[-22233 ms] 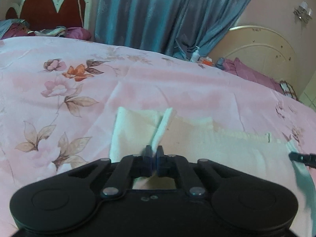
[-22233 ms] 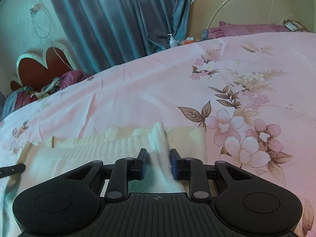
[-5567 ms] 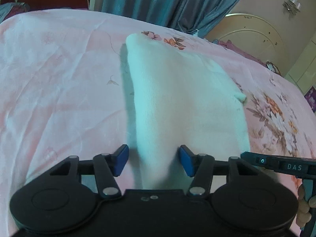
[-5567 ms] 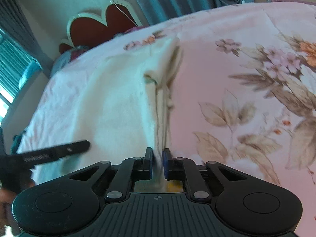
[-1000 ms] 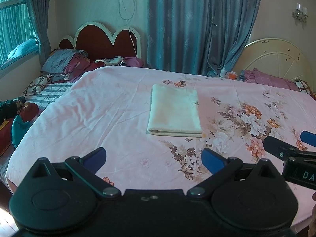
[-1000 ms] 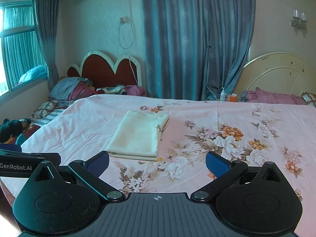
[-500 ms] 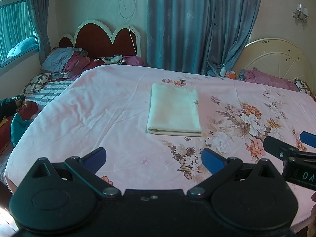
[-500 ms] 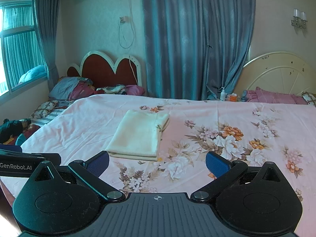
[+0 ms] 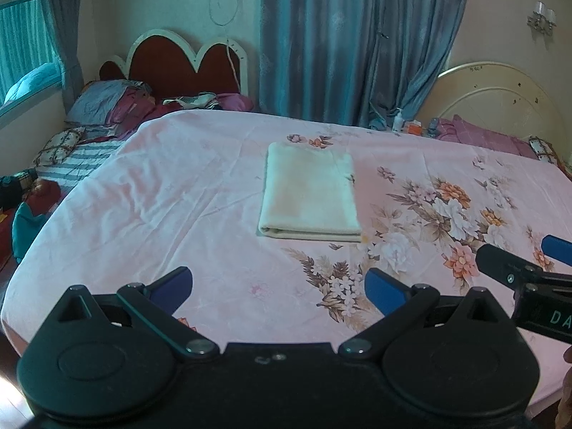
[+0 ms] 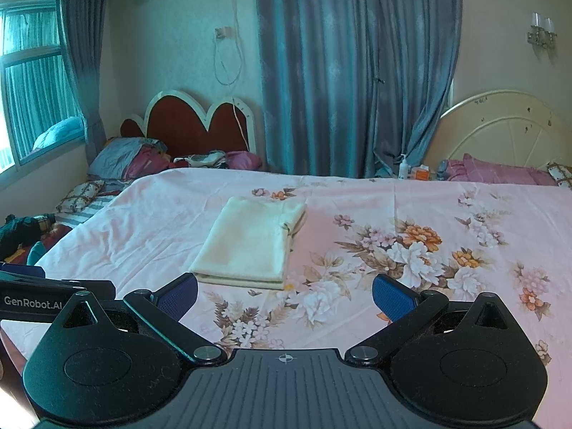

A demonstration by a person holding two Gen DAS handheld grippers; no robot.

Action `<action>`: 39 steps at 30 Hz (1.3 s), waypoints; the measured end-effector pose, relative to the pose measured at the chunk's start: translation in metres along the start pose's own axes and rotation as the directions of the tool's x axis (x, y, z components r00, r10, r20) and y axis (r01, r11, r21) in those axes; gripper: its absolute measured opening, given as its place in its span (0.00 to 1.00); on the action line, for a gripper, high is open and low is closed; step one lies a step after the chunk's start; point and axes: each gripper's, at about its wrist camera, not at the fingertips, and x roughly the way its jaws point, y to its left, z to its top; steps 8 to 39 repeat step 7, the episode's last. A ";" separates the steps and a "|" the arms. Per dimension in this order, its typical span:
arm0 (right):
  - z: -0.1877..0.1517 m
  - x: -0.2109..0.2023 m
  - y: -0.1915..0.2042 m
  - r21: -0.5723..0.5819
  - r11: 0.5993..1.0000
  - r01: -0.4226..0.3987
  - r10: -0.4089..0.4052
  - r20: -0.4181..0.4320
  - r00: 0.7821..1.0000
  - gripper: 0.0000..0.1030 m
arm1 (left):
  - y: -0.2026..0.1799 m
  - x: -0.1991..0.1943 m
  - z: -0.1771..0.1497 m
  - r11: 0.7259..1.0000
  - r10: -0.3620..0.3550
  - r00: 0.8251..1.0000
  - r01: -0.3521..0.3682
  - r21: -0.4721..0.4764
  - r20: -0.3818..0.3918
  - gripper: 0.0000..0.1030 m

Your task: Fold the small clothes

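Note:
A cream garment [image 9: 309, 193] lies folded into a neat rectangle on the pink floral bed sheet [image 9: 186, 193], about mid-bed. It shows in the right wrist view too, as the same cream garment [image 10: 250, 241]. My left gripper [image 9: 279, 291] is open, held back from the bed's near edge with nothing between its blue pads. My right gripper [image 10: 285, 295] is open too and holds nothing. The right gripper's fingers [image 9: 514, 266] poke into the left wrist view at the right edge. The left gripper's body [image 10: 43, 291] shows at the left of the right wrist view.
A red heart-shaped headboard [image 9: 186, 66] with pillows and clothes [image 9: 118, 105] stands at the back left. Blue curtains [image 9: 357, 43] hang behind the bed. A cream round headboard [image 9: 497, 96] and small bottles [image 9: 397, 121] sit at the back right. More clothes [image 9: 21, 207] lie on the floor, left.
Over the last second both grippers stay open and almost still, with only a slight drift of view. Earlier they gripped the garment's edges; now it lies folded and released.

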 end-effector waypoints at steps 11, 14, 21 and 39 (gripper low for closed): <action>-0.001 0.019 -0.014 0.023 0.999 0.027 -0.026 -0.030 0.999 1.00 | 0.003 0.020 0.014 0.999 -0.015 1.000 0.015 -0.029 0.017 0.99; -0.001 0.019 -0.014 0.023 0.999 0.027 -0.026 -0.030 0.999 1.00 | 0.003 0.020 0.014 0.999 -0.015 1.000 0.015 -0.029 0.017 0.99; -0.001 0.019 -0.014 0.023 0.999 0.027 -0.026 -0.030 0.999 1.00 | 0.003 0.020 0.014 0.999 -0.015 1.000 0.015 -0.029 0.017 0.99; -0.001 0.019 -0.014 0.023 0.999 0.027 -0.026 -0.030 0.999 1.00 | 0.003 0.020 0.014 0.999 -0.015 1.000 0.015 -0.029 0.017 0.99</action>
